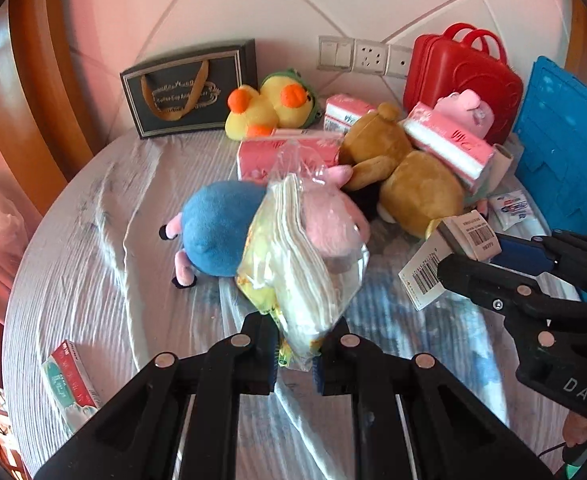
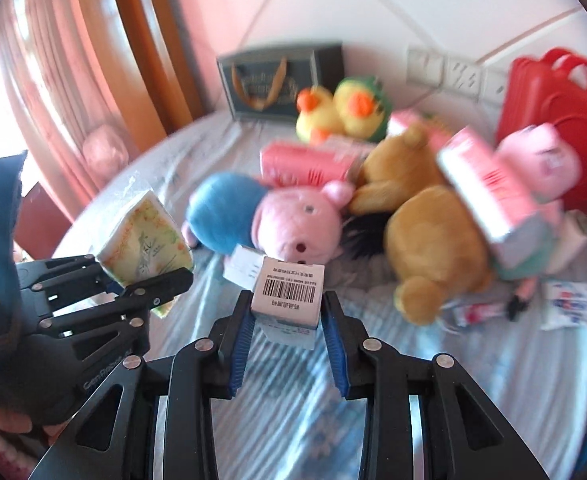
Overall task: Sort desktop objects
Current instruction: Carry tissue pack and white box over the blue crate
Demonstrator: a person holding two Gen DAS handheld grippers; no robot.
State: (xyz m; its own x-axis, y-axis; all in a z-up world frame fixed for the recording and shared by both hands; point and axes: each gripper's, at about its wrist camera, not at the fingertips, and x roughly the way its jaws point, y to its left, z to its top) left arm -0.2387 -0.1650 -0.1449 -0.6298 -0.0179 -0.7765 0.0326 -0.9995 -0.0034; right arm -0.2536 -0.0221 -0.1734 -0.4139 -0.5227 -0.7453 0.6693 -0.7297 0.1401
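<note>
My left gripper [image 1: 295, 354] is shut on a clear-wrapped pack of paper napkins [image 1: 297, 264] with a yellow-green print and holds it above the table; the pack also shows in the right wrist view [image 2: 143, 238]. My right gripper [image 2: 286, 326] is shut on a small white box with a barcode [image 2: 287, 300], which also shows in the left wrist view [image 1: 467, 236]. Ahead lies a pink pig plush in a blue dress [image 2: 277, 222], a brown bear plush [image 2: 433, 232], a yellow duck plush [image 1: 271, 108] and pink tissue packs [image 1: 449, 144].
A round table with a grey striped cloth [image 1: 93, 248] bears everything. A dark gift bag [image 1: 189, 88], a red case [image 1: 463, 76] and a blue crate [image 1: 569, 148] stand at the back and right. A red-and-green box [image 1: 71, 384] lies at the front left edge.
</note>
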